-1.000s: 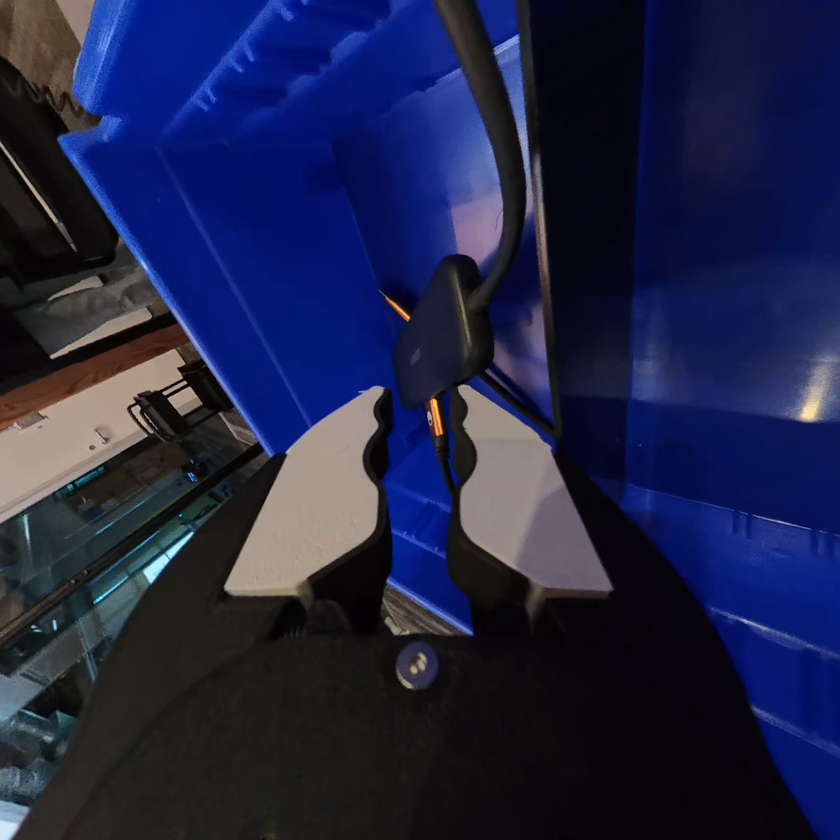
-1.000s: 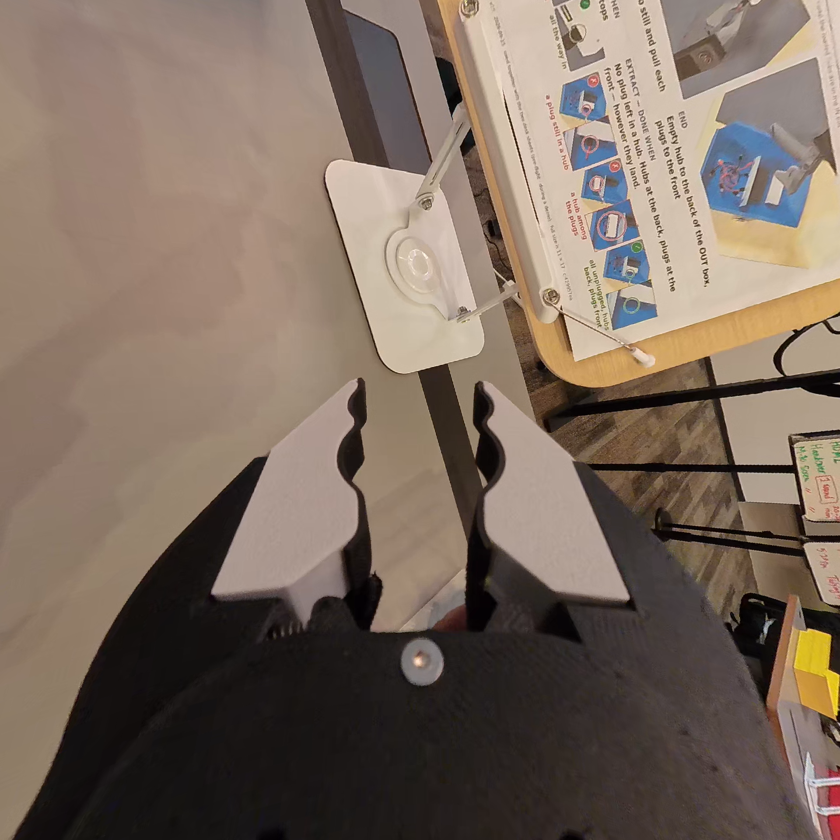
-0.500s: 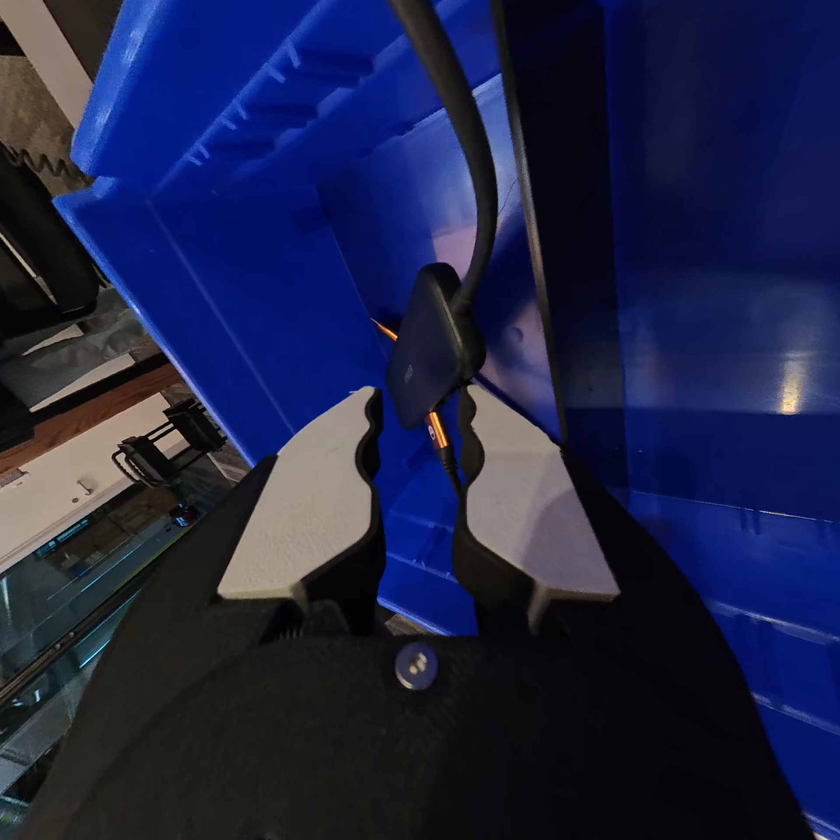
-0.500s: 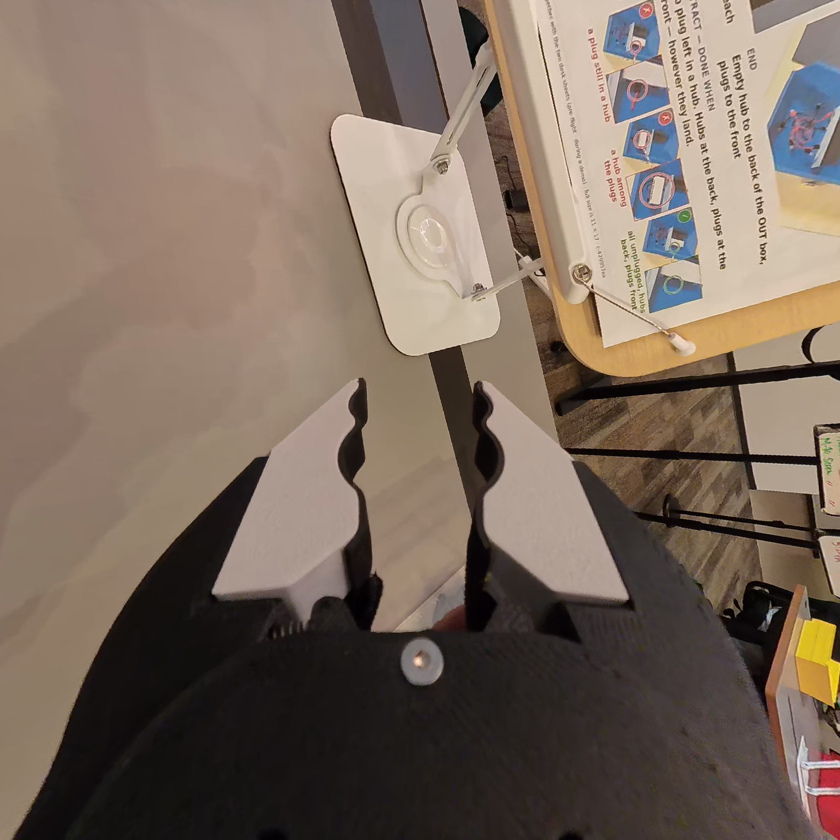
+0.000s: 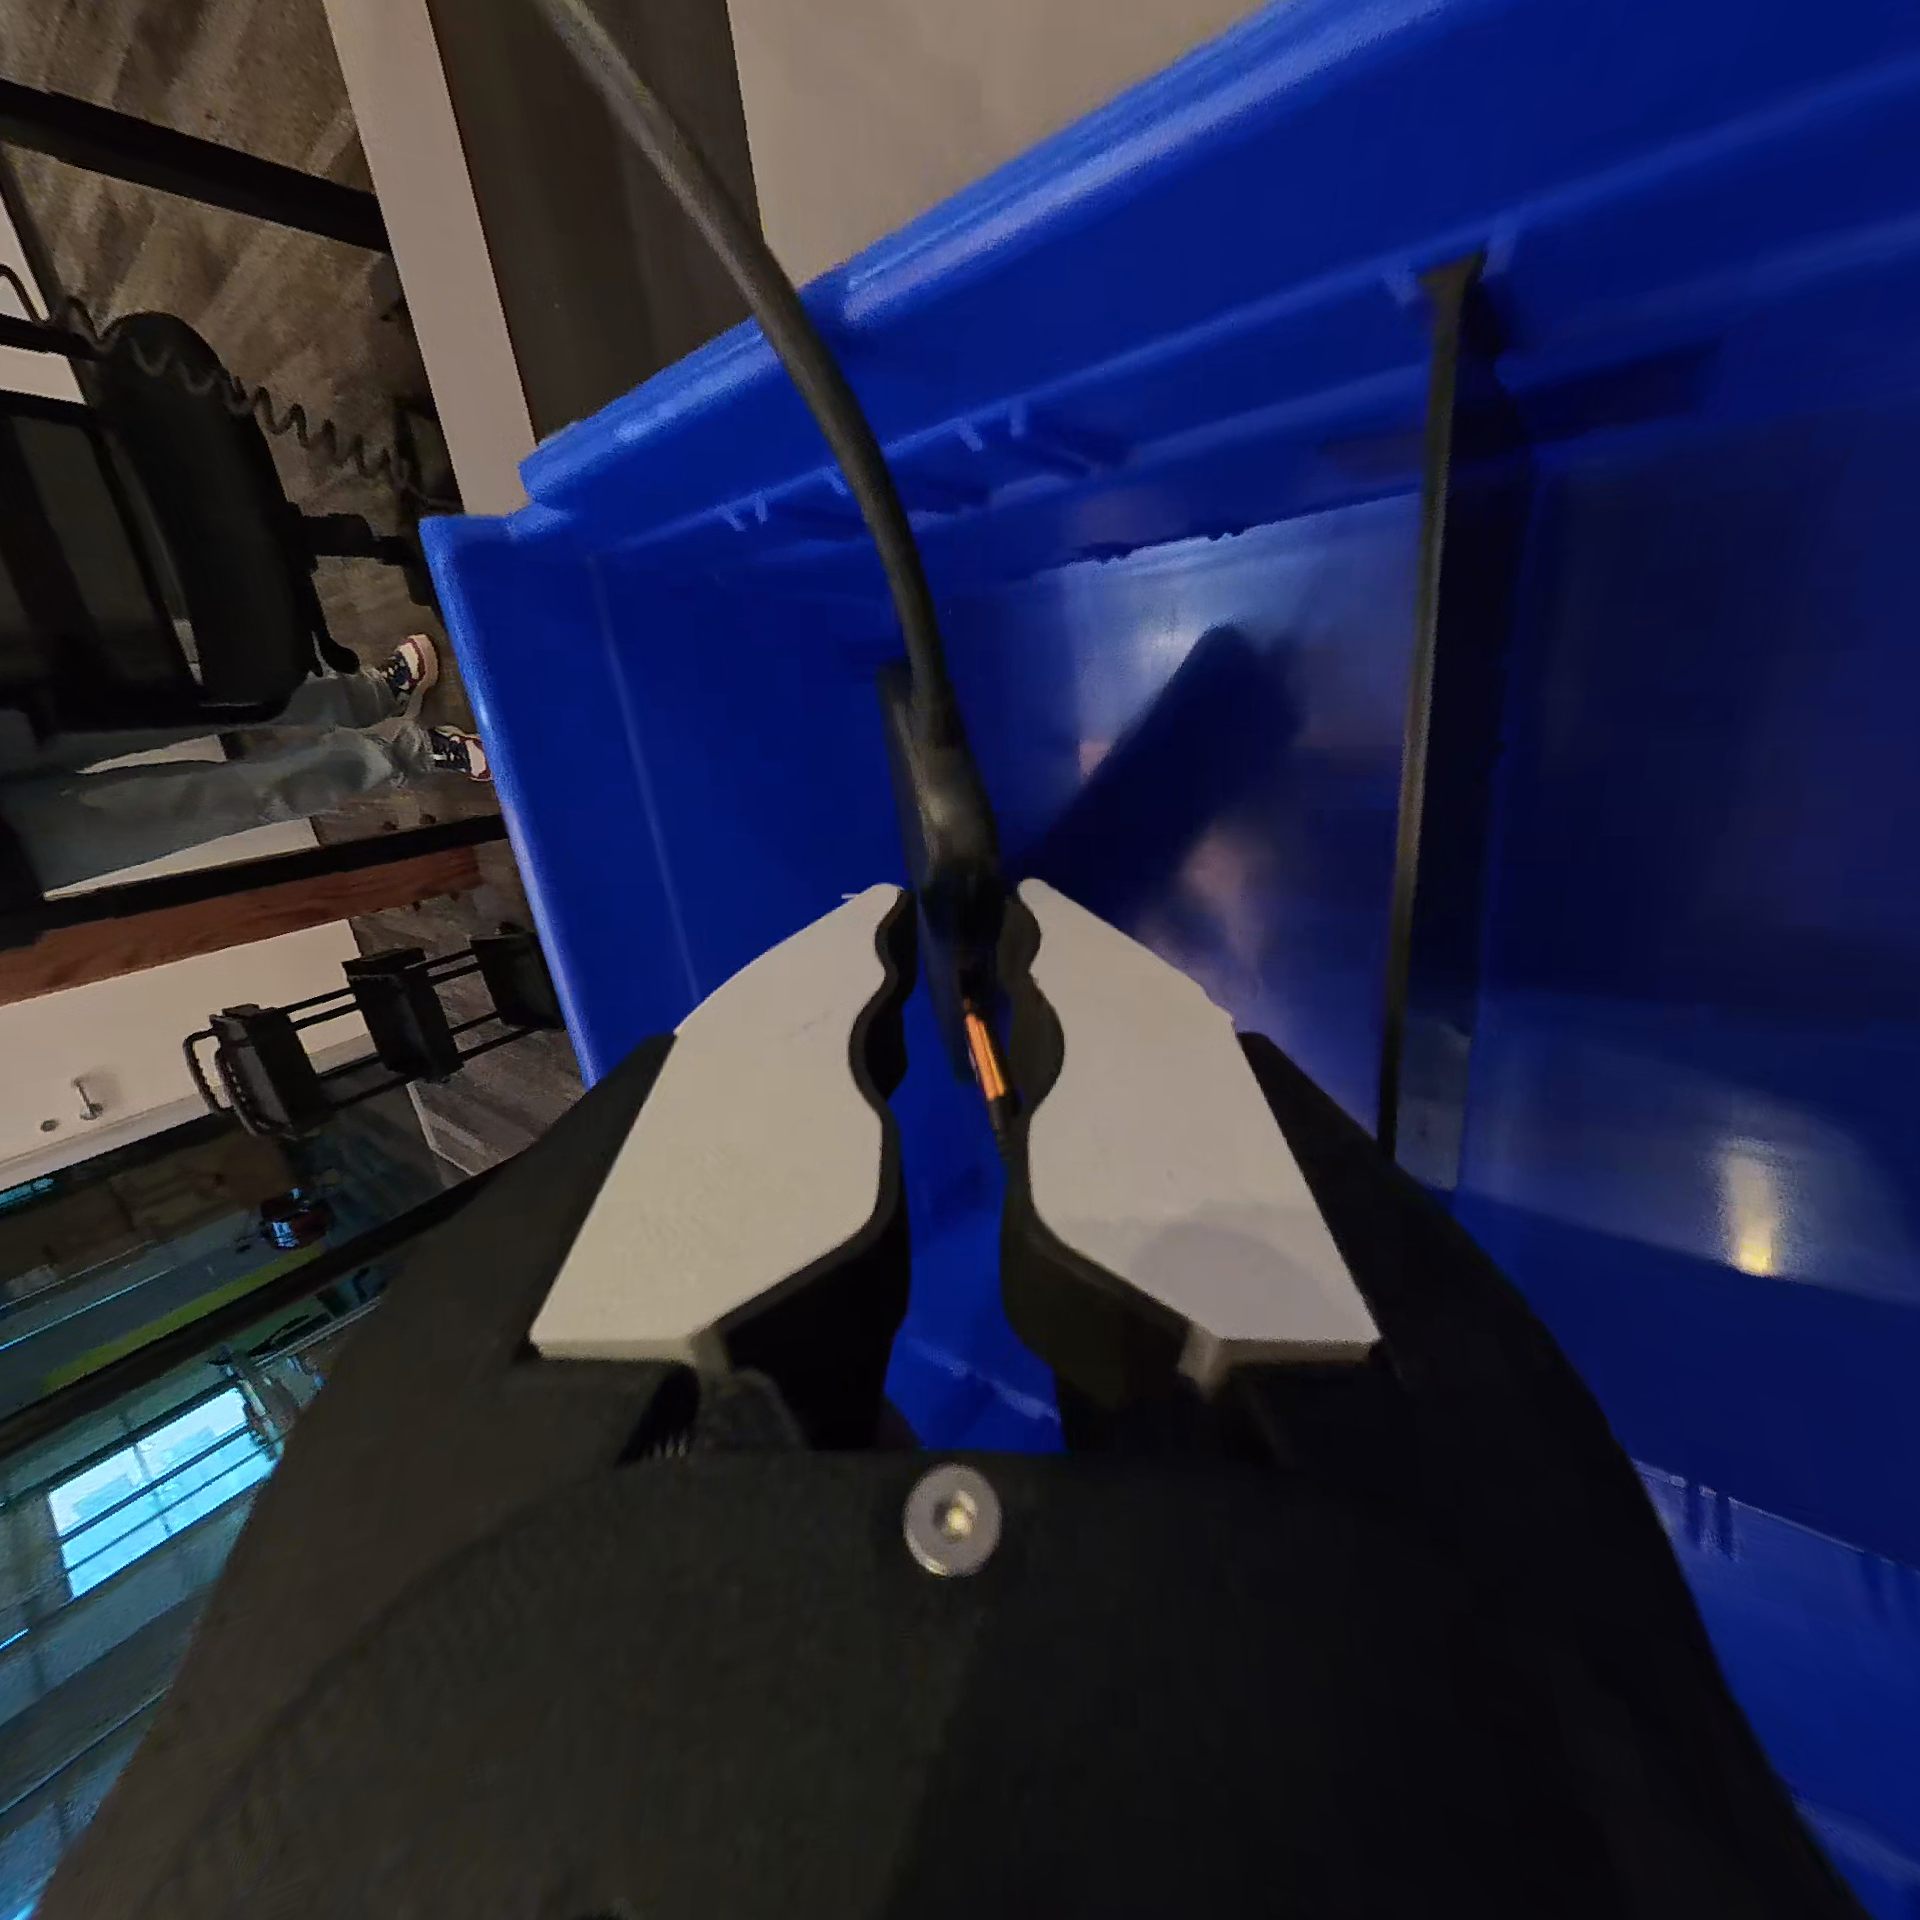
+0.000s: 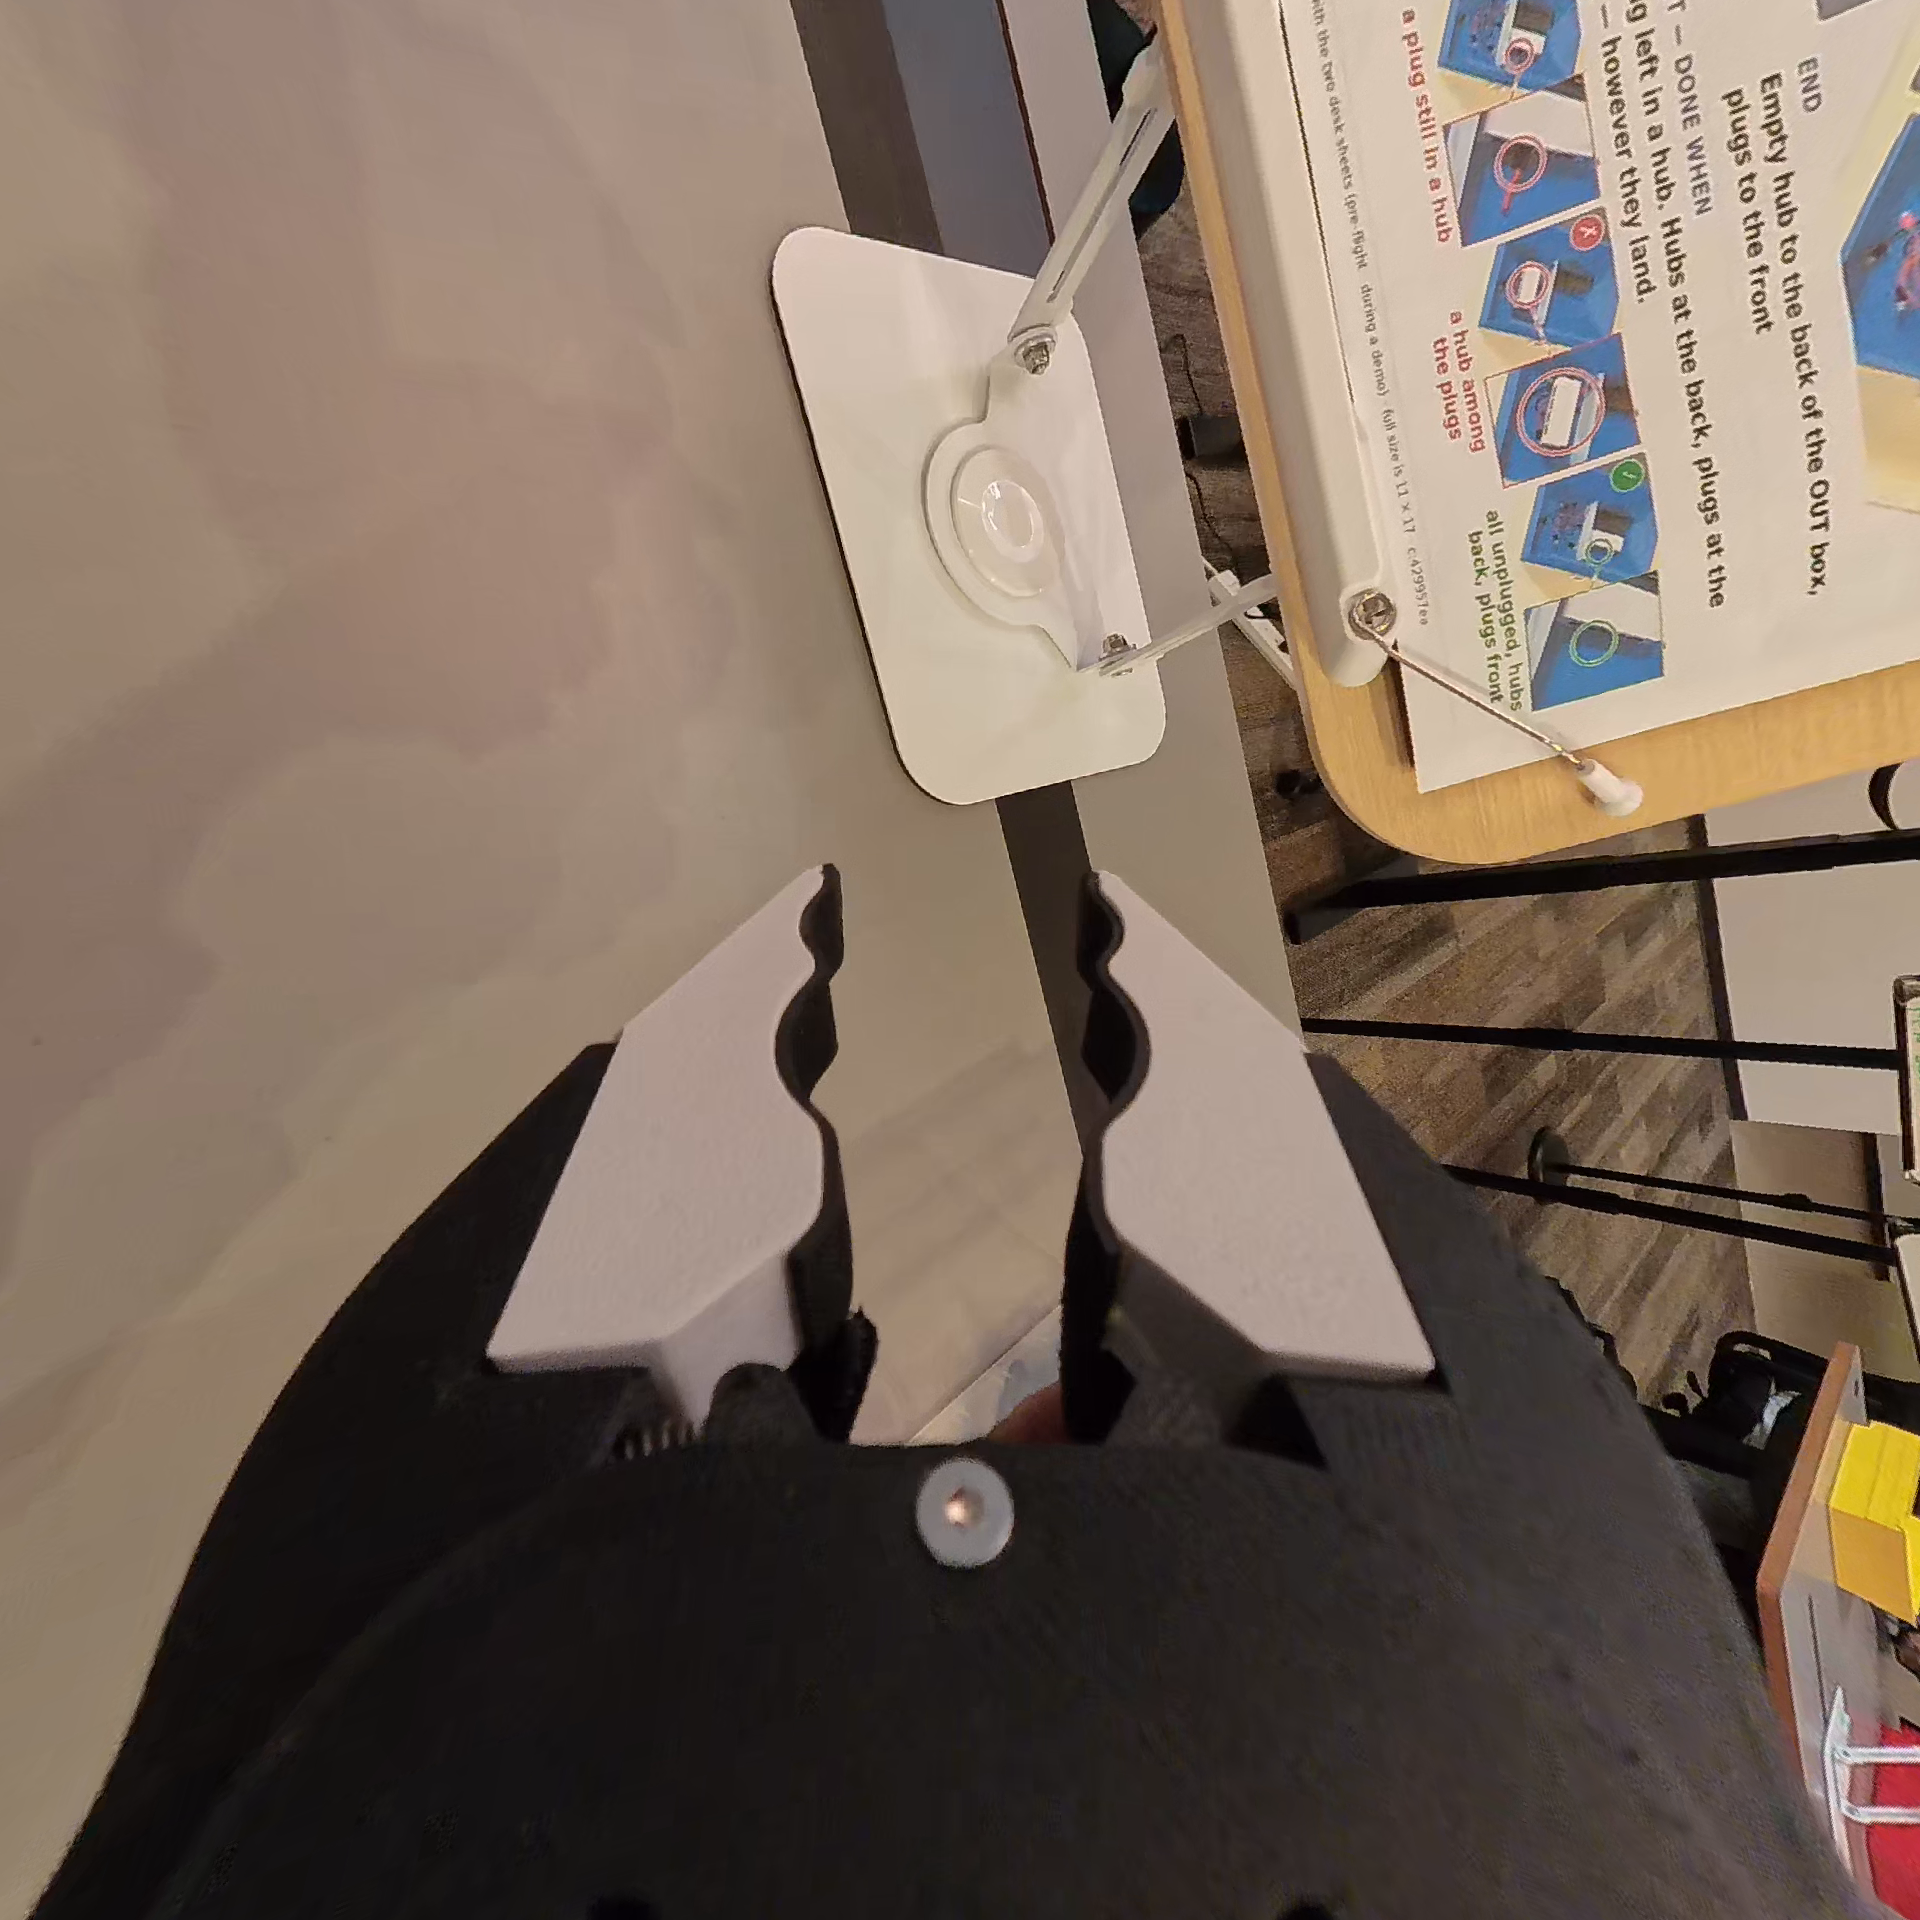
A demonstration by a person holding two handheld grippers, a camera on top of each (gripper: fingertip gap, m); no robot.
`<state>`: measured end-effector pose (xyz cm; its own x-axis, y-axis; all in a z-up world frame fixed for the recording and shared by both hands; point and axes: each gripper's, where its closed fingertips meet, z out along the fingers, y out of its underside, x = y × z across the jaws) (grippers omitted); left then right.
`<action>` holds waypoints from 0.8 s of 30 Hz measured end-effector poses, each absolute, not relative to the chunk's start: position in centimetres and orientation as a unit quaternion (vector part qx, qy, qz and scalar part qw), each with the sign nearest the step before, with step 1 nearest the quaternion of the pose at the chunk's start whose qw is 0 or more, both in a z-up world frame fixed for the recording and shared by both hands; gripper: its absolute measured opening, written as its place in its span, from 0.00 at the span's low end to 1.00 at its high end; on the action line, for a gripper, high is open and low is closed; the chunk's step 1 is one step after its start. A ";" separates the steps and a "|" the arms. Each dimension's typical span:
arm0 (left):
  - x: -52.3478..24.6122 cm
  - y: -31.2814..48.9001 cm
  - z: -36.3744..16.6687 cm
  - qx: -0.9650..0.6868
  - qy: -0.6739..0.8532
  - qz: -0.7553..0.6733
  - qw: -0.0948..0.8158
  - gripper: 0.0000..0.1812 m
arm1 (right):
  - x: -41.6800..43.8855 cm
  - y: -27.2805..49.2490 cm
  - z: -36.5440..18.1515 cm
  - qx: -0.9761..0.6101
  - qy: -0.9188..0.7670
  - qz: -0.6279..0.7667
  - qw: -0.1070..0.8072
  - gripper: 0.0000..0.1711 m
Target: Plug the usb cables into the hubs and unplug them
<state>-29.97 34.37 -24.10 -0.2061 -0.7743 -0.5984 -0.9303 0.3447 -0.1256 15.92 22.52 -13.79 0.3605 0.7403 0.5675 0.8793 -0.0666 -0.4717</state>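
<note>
In the left wrist view my left gripper (image 5: pixel 961 914) is shut on a dark USB hub (image 5: pixel 951 821), which shows edge-on between the fingertips. The hub's thick black cable (image 5: pixel 831 416) arcs up and out of the top of the frame. An orange USB plug (image 5: pixel 982 1060) sticks out of the hub's near end, between the fingers. All this hangs in front of the inner wall of a blue bin (image 5: pixel 1610 779). In the right wrist view my right gripper (image 6: pixel 956 894) is open and empty over a grey table (image 6: pixel 364 520).
A thin black strip (image 5: pixel 1423 727) runs down the bin wall right of the hub. A white stand base (image 6: pixel 977 520) sits at the table's edge and holds a wooden board with an instruction sheet (image 6: pixel 1558 312). A person's legs (image 5: pixel 312 738) show far left. Left tips to right tips: about 50 centimeters.
My left gripper has closed on the hub, which now shows edge-on between the fingertips. The view has swung to show the bin's rim. The right gripper drifted slightly, still open.
</note>
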 end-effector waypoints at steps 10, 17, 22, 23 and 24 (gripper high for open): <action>-28.6 35.3 -24.2 -0.563 0.748 0.140 0.321 0.08 | 16.0 22.4 -13.4 -0.722 -0.558 -0.084 0.401 0.24; -27.8 35.1 -20.1 -0.572 0.716 0.135 0.377 0.08 | 16.0 22.1 -12.8 -0.719 -0.555 -0.073 0.412 0.24; -27.3 34.7 -14.8 -0.565 0.685 0.142 0.436 0.08 | 15.6 21.8 -12.0 -0.712 -0.556 -0.071 0.423 0.24; -27.3 34.7 -13.7 -0.563 0.680 0.146 0.447 0.08 | 15.6 21.7 -12.0 -0.711 -0.557 -0.071 0.424 0.24; -27.1 34.5 -12.6 -0.561 0.674 0.147 0.457 0.08 | 15.5 21.7 -11.9 -0.710 -0.558 -0.071 0.425 0.24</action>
<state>-27.13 34.54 -12.60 0.0478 -0.6225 -0.7811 -0.8911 0.3268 -0.3149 15.49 21.67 -11.92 0.3676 0.7311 0.5748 0.8522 -0.0173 -0.5229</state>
